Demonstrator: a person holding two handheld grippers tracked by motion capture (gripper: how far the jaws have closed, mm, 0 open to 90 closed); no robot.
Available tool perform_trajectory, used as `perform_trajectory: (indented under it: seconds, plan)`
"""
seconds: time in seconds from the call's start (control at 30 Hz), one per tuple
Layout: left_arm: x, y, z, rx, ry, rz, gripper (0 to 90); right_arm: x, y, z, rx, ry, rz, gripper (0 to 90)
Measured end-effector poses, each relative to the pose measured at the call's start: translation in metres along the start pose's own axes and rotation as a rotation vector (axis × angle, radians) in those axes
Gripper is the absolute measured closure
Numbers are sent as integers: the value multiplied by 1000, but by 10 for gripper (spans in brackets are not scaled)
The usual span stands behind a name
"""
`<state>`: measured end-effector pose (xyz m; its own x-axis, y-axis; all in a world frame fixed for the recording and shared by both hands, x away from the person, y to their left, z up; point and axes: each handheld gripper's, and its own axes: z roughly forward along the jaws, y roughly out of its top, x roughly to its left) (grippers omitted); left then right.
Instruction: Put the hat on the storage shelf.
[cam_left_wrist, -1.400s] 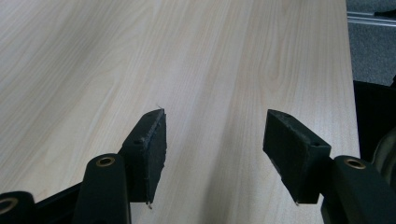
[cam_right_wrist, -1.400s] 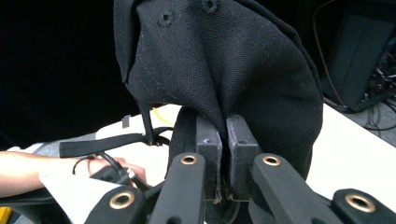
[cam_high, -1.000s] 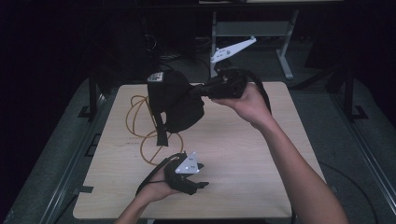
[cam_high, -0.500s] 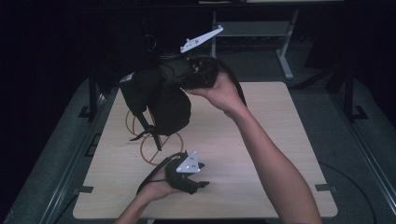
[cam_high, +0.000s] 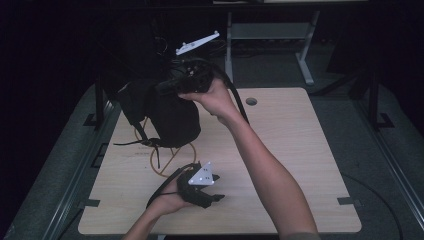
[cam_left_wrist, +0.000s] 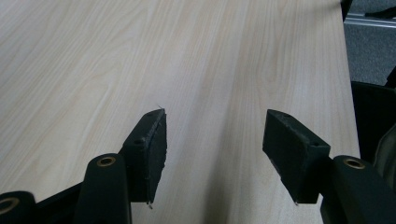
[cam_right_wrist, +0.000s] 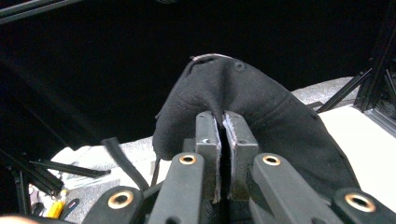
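Note:
A black fabric bag (cam_high: 170, 115) with dangling straps hangs above the left part of the wooden table (cam_high: 280, 135). My right gripper (cam_high: 167, 87) is shut on a fold of the bag's cloth (cam_right_wrist: 243, 93), its jaws pressed together with fabric pinched between them. An orange cable loop (cam_high: 172, 167) lies on the table beneath the bag. My left gripper (cam_high: 217, 196) rests low at the table's front, jaws spread wide over bare wood (cam_left_wrist: 210, 70), with nothing between the fingertips (cam_left_wrist: 154, 140).
A round cable hole (cam_high: 251, 101) sits near the table's far edge. Metal desk legs (cam_high: 305, 55) stand beyond it on the dark floor. Black frame rails (cam_high: 97, 105) run along the table's left side. The right half of the tabletop is bare wood.
The right gripper has carried the bag leftward and away from the person, lifting it higher. The left gripper has stayed in place at the front of the table.

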<state>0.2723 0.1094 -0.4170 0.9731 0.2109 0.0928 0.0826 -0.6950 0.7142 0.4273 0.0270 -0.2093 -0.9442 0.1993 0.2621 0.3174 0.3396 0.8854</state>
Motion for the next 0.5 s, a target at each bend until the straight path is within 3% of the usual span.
perform_trajectory:
  seconds: [0.27,0.5]
  plan:
    - [-1,0,1,8,0,10,398,-7,-5,29,43,-12,13,844]
    - [-2,1,2,-8,-5,7,399,-10,-7,44,39,-25,30,844]
